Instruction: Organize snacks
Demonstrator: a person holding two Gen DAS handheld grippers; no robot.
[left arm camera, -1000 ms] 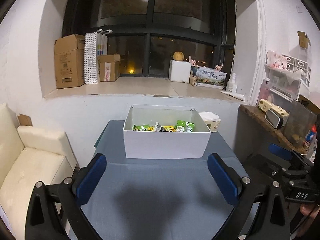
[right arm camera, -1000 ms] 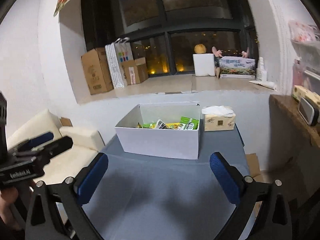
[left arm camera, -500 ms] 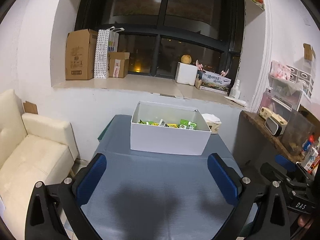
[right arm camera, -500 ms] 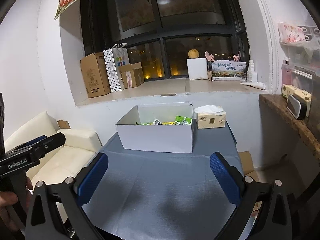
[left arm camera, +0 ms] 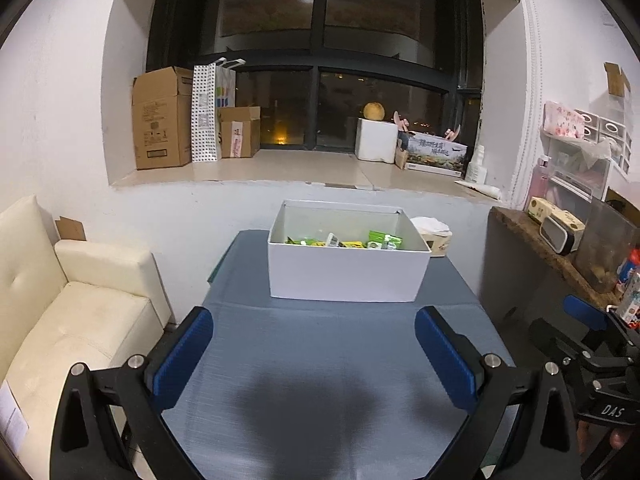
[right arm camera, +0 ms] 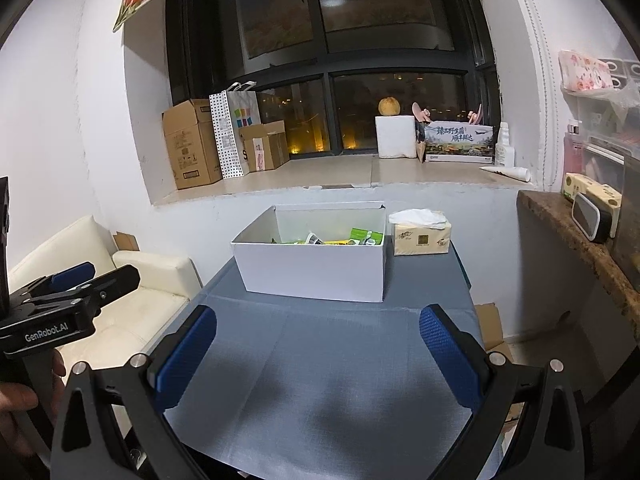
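So the snacks (left arm camera: 344, 242) sit in a heap at the bottom of the white box (left arm camera: 344, 276), green and yellow packets with a few paler wrappers among them, only their tops showing over the near wall. The box stands toward the far end of the grey-blue table (left arm camera: 328, 360), open-topped, which I judge makes it the collecting place: everything loose goes in there, and from this low angle I cannot tell how neatly the packets lie. Just beside its right wall stands a tissue box (right arm camera: 422, 234), apart from the snacks and no part of the job as I read it.

I hold both tools back over the near half of the table, well apart from the box. My left gripper (left arm camera: 314, 356) has its blue pads spread wide with nothing between them but bare cloth. My right gripper (right arm camera: 318, 356) is the same, jaws fully apart and empty. I carry them level and pointed at the box, probably so both cameras take in its contents.

No snack lies on the open cloth in front of me, so the sorting looks either finished or confined to the box itself. Beyond the table, a cream sofa (left arm camera: 80, 312) stands to my left, and a window ledge (left arm camera: 280, 168) holds cardboard cartons.
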